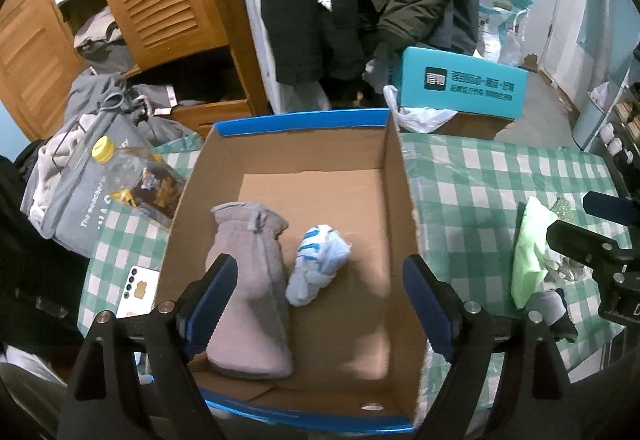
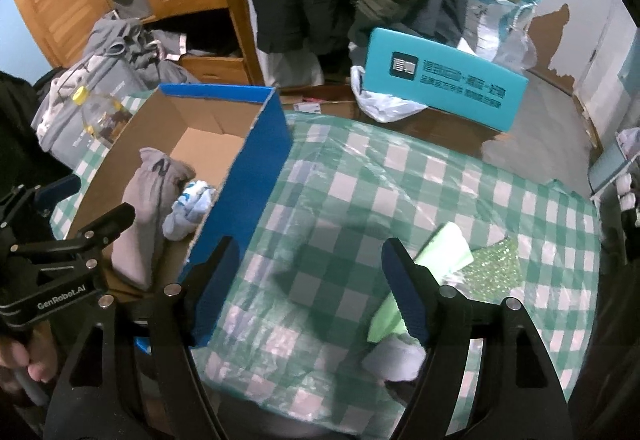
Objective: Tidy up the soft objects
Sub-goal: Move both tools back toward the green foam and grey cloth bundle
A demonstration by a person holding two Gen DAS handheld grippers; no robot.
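Right now the left gripper (image 1: 318, 282) has its two jaws spread wide, and nothing is pinched between them. It hangs over an open cardboard box (image 1: 394, 176) with a blue rim. Just past the left jaw lies a grey mitten (image 1: 250, 280) on the box floor. The mitten is long, and its long side runs from the near wall toward the far wall, leaning a little to the right at the top. Its bunched cuff end points to the far wall. Touching its right side is a small rolled blue and white sock (image 1: 316, 264). The sock is tilted, with its striped end up and to the right.

The right gripper (image 2: 310, 276) also has its jaws spread wide, with only the checked green and white tablecloth (image 2: 460, 180) showing between them. It hangs over the table, just to the right of the box's blue wall. Partly behind its right jaw lies a light green cloth (image 2: 440, 248), long and slanted, with its far end pointing up and to the right. A small grey and white soft thing (image 2: 394, 360) lies near the cloth's lower end, but it is too blurry to name.

At the box's left side lies a clear bottle (image 1: 136, 176) with a yellow cap.
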